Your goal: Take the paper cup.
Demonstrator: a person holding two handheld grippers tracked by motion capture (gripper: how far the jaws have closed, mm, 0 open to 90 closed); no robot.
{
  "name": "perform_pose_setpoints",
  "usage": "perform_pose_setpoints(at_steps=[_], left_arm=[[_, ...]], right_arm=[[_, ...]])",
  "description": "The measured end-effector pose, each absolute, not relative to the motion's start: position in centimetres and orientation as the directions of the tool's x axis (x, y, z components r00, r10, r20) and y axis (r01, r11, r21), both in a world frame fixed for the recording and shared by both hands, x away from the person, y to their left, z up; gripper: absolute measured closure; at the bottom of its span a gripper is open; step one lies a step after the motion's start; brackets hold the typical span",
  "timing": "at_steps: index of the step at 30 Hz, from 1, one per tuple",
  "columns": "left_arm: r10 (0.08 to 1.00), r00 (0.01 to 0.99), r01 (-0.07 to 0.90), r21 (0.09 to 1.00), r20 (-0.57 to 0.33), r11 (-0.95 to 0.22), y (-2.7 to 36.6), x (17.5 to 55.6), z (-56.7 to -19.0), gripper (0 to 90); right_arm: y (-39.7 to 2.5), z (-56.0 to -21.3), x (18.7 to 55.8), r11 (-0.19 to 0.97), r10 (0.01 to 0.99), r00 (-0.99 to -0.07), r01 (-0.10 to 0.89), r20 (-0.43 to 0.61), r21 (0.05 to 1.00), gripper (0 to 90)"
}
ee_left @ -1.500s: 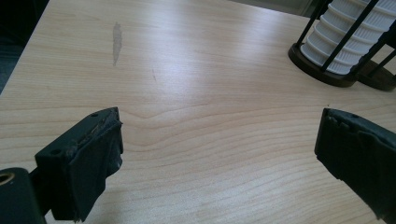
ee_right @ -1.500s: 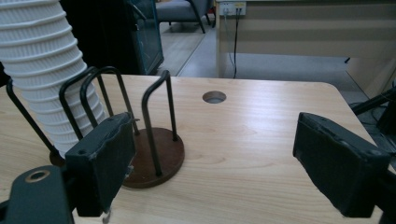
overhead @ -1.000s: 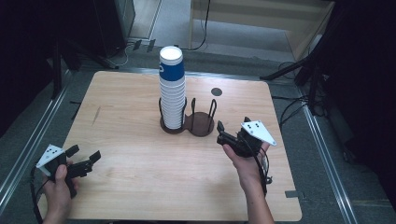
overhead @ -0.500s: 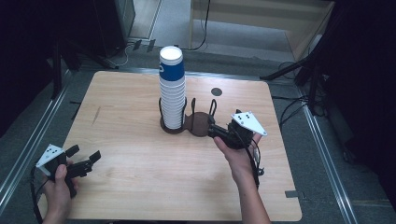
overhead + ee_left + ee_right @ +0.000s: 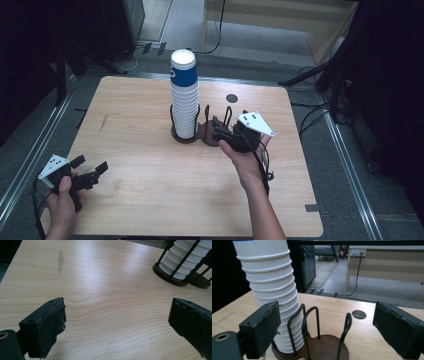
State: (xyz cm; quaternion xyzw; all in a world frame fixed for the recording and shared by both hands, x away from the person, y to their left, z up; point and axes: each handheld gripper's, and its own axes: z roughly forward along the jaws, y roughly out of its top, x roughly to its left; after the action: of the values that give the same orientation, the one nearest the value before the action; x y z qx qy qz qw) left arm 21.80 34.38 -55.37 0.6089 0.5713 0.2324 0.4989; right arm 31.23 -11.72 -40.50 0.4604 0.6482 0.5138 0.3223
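Note:
A tall stack of white ribbed paper cups [image 5: 184,102], topped by a blue one, stands in the left ring of a dark two-ring wire holder [image 5: 200,136]. My right gripper [image 5: 218,129] is open at the holder's empty right ring, its jaws pointing left toward the stack. In the right gripper view the cup stack [image 5: 270,287] rises ahead left, and the empty ring's wires [image 5: 315,322] stand between the open right gripper [image 5: 329,327] jaws. My left gripper [image 5: 91,166] rests open near the table's front left corner. The left gripper [image 5: 117,322] holds nothing over bare wood.
The wooden table [image 5: 140,180] has a round cable hole [image 5: 231,98] behind the holder. A dark streak [image 5: 60,258] marks the wood at far left. Metal rails run along both table sides, and cables lie on the floor beyond.
My right gripper has moved left and forward, from the table's right side up to the holder's empty ring. The left gripper has stayed in place.

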Motion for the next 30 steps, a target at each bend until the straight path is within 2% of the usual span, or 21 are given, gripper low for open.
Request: perform_pose_setpoints(at_steps=[30], left_arm=[[0.926, 0.239, 0.473, 0.868, -0.291, 0.151, 34.5, 21.9, -55.4, 2.0]], right_arm=[[-6.3, -39.1, 33.2, 0.07, 0.899, -0.436, 0.258, 0.051, 0.964, 7.7]])
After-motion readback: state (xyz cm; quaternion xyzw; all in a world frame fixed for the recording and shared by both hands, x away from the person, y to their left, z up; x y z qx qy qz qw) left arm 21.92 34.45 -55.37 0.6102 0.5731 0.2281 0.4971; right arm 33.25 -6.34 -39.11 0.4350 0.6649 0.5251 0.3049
